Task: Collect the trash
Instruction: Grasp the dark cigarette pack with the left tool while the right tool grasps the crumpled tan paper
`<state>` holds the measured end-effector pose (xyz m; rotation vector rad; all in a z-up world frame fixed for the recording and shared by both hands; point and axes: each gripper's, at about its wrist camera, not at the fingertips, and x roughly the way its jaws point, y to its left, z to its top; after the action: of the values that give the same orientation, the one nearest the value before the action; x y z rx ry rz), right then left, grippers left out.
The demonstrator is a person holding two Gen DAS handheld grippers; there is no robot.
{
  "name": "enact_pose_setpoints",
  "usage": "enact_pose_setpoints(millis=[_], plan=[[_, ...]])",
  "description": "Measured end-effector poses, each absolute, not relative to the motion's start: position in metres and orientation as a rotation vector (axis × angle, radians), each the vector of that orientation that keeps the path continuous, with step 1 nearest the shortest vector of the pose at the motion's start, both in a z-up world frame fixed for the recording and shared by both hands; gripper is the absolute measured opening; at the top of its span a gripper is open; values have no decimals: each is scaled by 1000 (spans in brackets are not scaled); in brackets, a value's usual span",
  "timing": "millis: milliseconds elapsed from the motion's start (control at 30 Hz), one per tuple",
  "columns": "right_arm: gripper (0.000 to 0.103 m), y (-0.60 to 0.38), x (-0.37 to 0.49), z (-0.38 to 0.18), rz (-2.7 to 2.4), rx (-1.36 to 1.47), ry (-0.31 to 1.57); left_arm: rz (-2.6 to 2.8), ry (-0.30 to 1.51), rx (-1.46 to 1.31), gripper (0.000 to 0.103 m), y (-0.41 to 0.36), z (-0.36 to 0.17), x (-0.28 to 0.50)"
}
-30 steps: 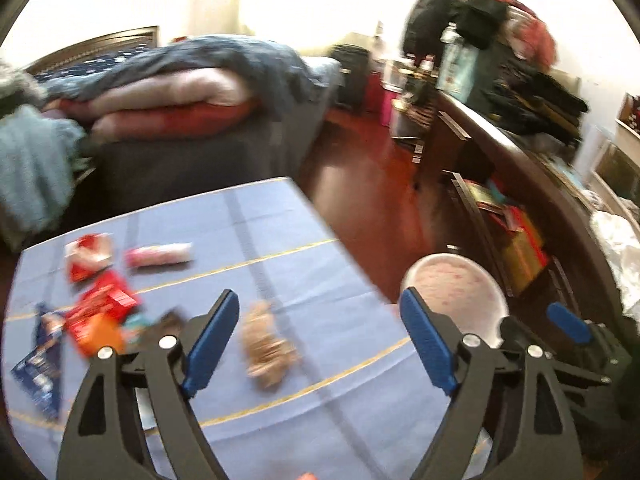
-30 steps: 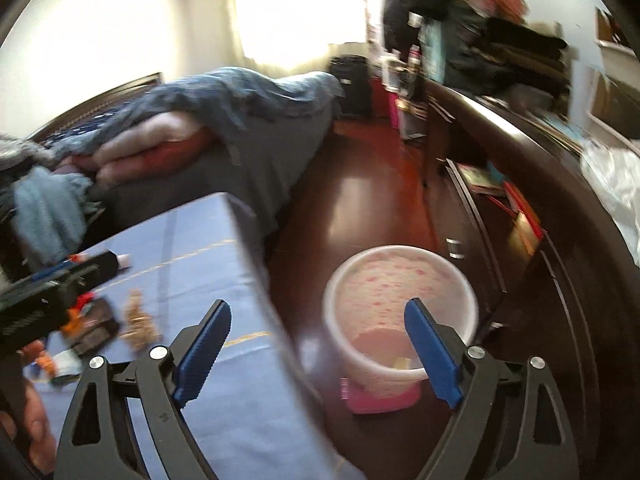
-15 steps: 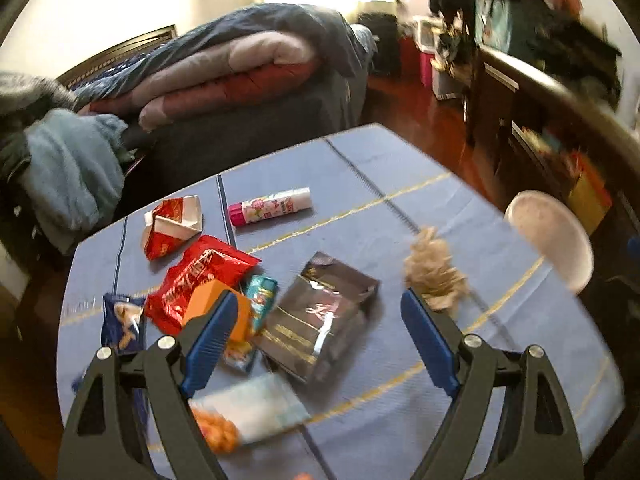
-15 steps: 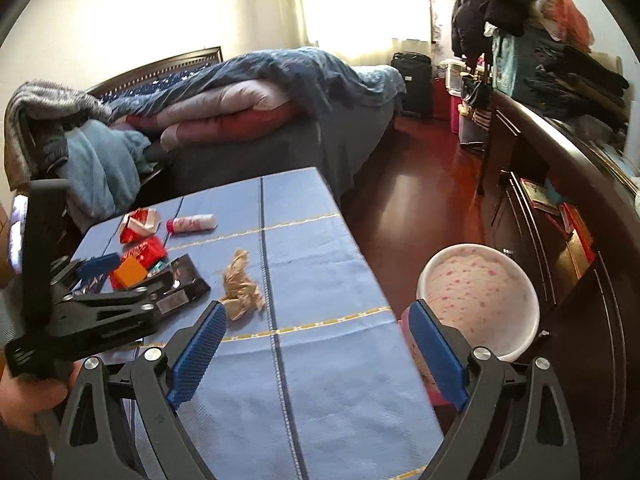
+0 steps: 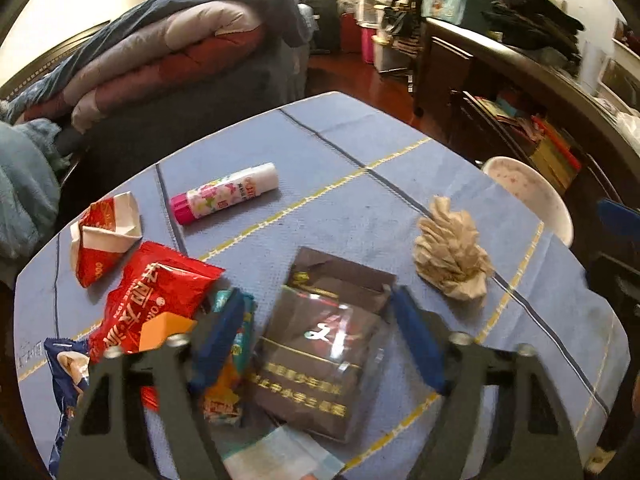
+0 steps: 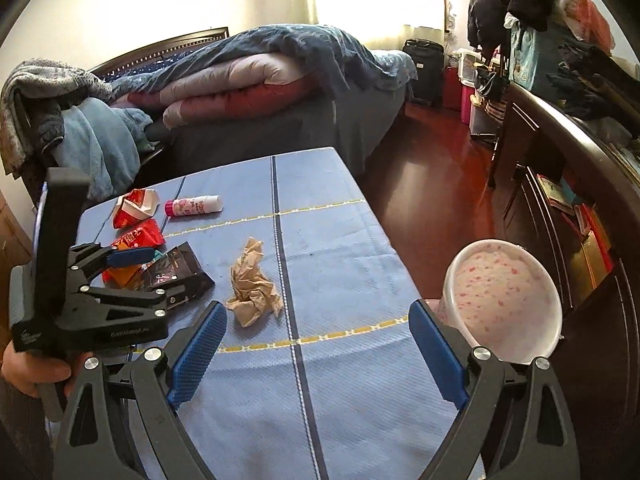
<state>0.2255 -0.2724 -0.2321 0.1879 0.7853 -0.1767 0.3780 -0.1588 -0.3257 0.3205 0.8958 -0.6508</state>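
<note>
Left wrist view: the left gripper [image 5: 316,340] hangs with jaws spread, straddling a dark brown packet [image 5: 320,344] on the blue tablecloth [image 5: 360,200]; contact cannot be judged. Only this view resolves the teal wrapper [image 5: 244,340] beside it, the orange box [image 5: 164,330] and the blue snack bag [image 5: 64,364]. Farther lie the red wrapper [image 5: 156,296], crumpled paper [image 5: 450,256], a torn red-and-white carton [image 5: 104,236] and the pink-capped tube [image 5: 224,194].

Right wrist view: the right gripper [image 6: 318,356] is released, empty, above bare cloth. Only here is the speckled bin [image 6: 504,300] seen whole, off the table's right edge, with the bed [image 6: 260,92] beyond.
</note>
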Motion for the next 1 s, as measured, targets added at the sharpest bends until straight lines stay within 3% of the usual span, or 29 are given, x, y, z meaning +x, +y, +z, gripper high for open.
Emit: enact_pose_setpoints(millis=[167,333,367,433,567,600,633,700,767,1000], plan=[[92,-266,233,-235,-169,187,790,-661,875,291,53,-154,-325,370],[92,-264,236,-236,-170,188,790,-670,863,136,49,-130,-313,371],[92,-264,236,-236,-169,187,791,-675,855,110,42,-125,-309,369],[92,-263,238,-237,-167,186,795,-688,855,64,6,-117,-304,369],[92,-261,241,-240,-159,196,801,-663,849,44,8,-105,-299,366],[92,-261,242,-240,-159,198,801,-650,849,62,8,-106,-300,364],[92,-262,241,-240,-159,201,800,-644,855,75,16,-108,-301,364],[92,-262,241,-240,-159,204,799,-648,870,92,37,-113,-305,363],[92,-264,240,-238,-165,207,793,-625,881,117,70,-117,-309,364],[92,-271,235,-234,-176,214,780,-620,914,124,80,-135,-316,362]])
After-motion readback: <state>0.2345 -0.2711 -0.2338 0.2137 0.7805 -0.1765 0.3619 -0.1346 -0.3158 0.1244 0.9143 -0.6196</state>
